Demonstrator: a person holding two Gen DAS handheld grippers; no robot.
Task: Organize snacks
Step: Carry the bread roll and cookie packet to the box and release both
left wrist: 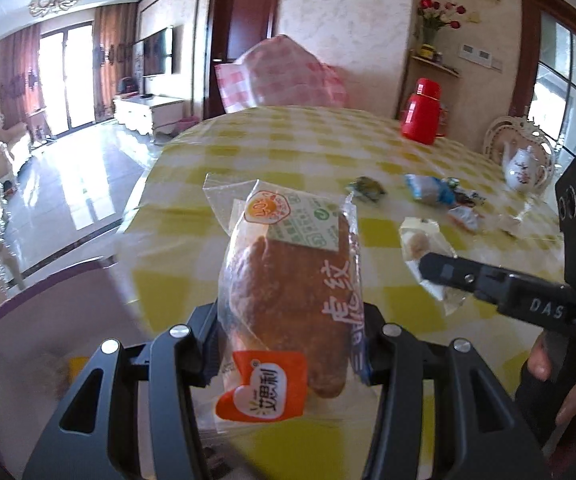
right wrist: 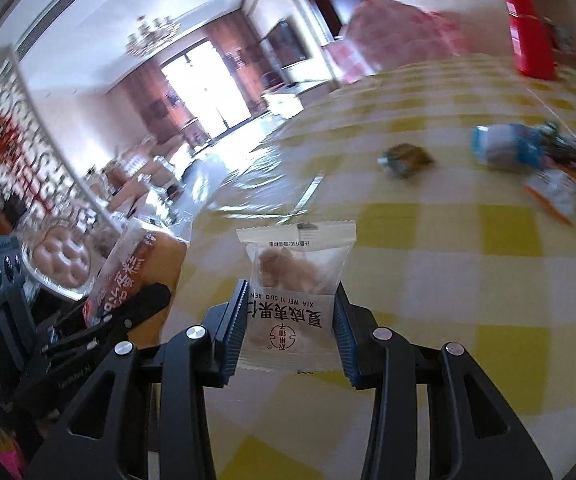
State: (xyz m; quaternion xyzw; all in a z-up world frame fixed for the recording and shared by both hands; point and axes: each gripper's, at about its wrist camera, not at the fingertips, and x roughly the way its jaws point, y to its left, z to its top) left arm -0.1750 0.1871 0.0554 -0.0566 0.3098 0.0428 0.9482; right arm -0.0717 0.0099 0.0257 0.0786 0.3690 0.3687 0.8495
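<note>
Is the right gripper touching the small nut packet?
Touching. The right wrist view shows the right gripper with both jaws pressed against the sides of the nut packet, held above the table.

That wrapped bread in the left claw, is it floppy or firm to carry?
Probably soft: the bread packet sticks out from the left gripper without drooping, so the loaf likely gives it shape. Its glossy clear wrapper looks slippery. It seems light, held only near one end.

"DAS" on right gripper (left wrist: 427, 270) arm. "XIA WEI YI GUO REN" upside down on nut packet (right wrist: 293, 300). Chinese characters "虎纹" on bread packet (left wrist: 288, 300); its orange logo "艾思利".
</note>
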